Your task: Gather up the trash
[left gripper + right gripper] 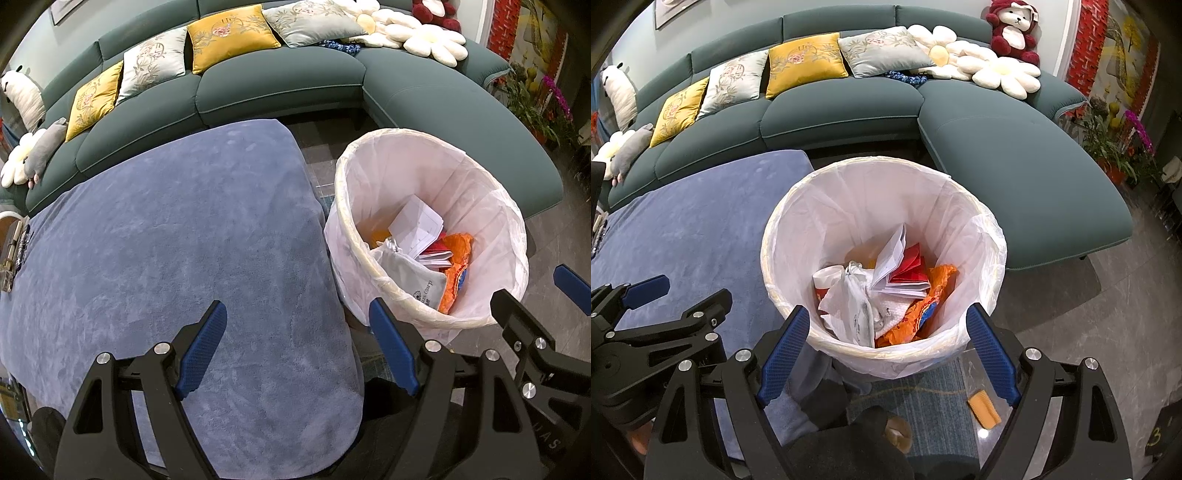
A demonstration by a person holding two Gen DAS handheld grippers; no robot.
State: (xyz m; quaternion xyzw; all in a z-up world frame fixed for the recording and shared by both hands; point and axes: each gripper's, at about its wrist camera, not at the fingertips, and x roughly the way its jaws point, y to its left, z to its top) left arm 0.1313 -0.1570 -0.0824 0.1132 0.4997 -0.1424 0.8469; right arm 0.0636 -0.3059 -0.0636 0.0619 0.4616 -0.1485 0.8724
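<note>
Nearest the lens in the left wrist view: left gripper (297,347), blue-padded fingers spread wide, nothing between them. It hangs over the near right edge of a blue-grey plush cloth (177,258) that covers a table.

Right wrist view: right gripper (888,356), jaws likewise spread wide and empty. Its two blue pads (785,354) frame the near rim of the trash bin (982,236); no contact visible. The same gripper shows at the right edge of the left view (535,295), beside the bin.

Bin: round, lined with a thin white bag folded over the rim. Stands on the floor just right of the cloth-covered table, between table and sofa chaise. Inside, at the bottom: folded white papers (892,254), a red booklet or card (912,269), crumpled orange wrapping (923,306), and a white plastic bag (849,302) with printed lettering.

On the floor near the bin's right side, at the edge of a blue striped rug (931,402): one small orange-yellow piece (984,408), outside the bin. What it is cannot be told.

Far side: teal sectional sofa (842,114) with yellow and pale cushions, white flower-shaped pillows (1004,75), and a red-and-white stuffed bear (1014,29) at the far right corner. Potted plants (1108,140) at far right.
</note>
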